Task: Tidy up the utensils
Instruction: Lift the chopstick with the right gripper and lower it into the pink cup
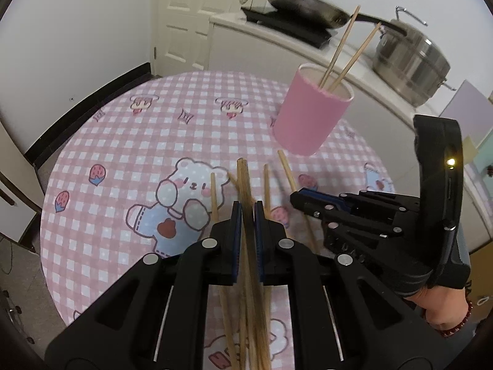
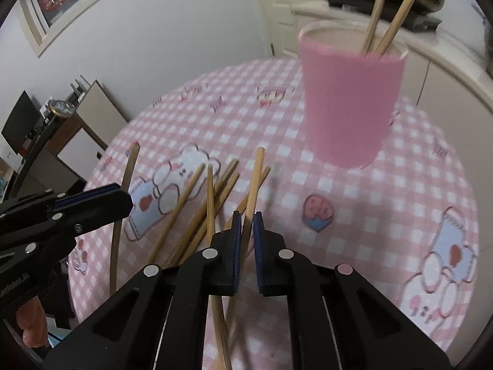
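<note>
A pink cup [image 1: 311, 114] stands on the round table and holds two wooden chopsticks [image 1: 339, 46]. It also shows in the right wrist view [image 2: 351, 101]. Several loose chopsticks [image 2: 197, 212] lie in a pile on the pink checked cloth. My left gripper [image 1: 247, 206] is shut on a chopstick [image 1: 245, 185] that runs back under the camera. My right gripper [image 2: 245, 215] is shut on a chopstick [image 2: 255, 178] lifted off the pile; it also shows in the left wrist view [image 1: 295, 195]. The left gripper [image 2: 123, 199] appears at the left of the right wrist view.
Behind the table runs a white counter [image 1: 277, 30] with a wok on a black cooktop [image 1: 305, 6] and a steel pot [image 1: 413, 58]. A white door [image 1: 191, 15] is at the back. A desk with dark items [image 2: 55, 123] stands left of the table.
</note>
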The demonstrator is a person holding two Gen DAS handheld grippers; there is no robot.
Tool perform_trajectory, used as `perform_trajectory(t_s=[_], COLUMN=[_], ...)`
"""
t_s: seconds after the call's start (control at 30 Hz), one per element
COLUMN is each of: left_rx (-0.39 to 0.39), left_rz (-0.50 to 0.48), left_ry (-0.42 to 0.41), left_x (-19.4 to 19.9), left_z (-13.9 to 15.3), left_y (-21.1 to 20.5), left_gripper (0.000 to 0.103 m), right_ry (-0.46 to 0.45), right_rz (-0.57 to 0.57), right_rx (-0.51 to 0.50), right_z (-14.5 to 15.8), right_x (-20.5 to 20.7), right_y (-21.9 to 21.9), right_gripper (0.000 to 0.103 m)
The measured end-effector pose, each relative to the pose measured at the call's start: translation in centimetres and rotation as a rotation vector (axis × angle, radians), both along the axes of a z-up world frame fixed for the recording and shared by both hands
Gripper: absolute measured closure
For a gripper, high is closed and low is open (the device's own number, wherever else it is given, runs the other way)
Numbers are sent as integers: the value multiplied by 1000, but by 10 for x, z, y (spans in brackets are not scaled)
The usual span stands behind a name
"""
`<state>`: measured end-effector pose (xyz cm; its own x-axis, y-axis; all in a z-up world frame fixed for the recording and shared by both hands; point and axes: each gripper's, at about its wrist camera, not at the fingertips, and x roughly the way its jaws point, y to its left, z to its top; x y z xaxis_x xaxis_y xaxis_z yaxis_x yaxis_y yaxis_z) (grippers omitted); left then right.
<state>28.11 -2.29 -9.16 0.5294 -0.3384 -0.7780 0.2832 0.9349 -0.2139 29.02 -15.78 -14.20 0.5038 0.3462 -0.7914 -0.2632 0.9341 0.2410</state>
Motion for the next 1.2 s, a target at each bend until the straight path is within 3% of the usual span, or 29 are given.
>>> perform_trajectory(t_s=[0.43, 0.67, 1.2], left_rx=[-62, -85, -184], left_rz=[-18, 2, 66], left_ry=[-184, -296, -485], left_x=[-31, -28, 6], left_z=[82, 125, 180], left_y=[-18, -28, -51], left_gripper=[96, 96, 96], right_ry=[-250, -367, -601], right_rz=[-31, -48, -142], right_rx=[7, 7, 55], right_z=[85, 129, 179], right_x=[-35, -44, -17], right_y=[-22, -38, -69], right_gripper=[98, 98, 98])
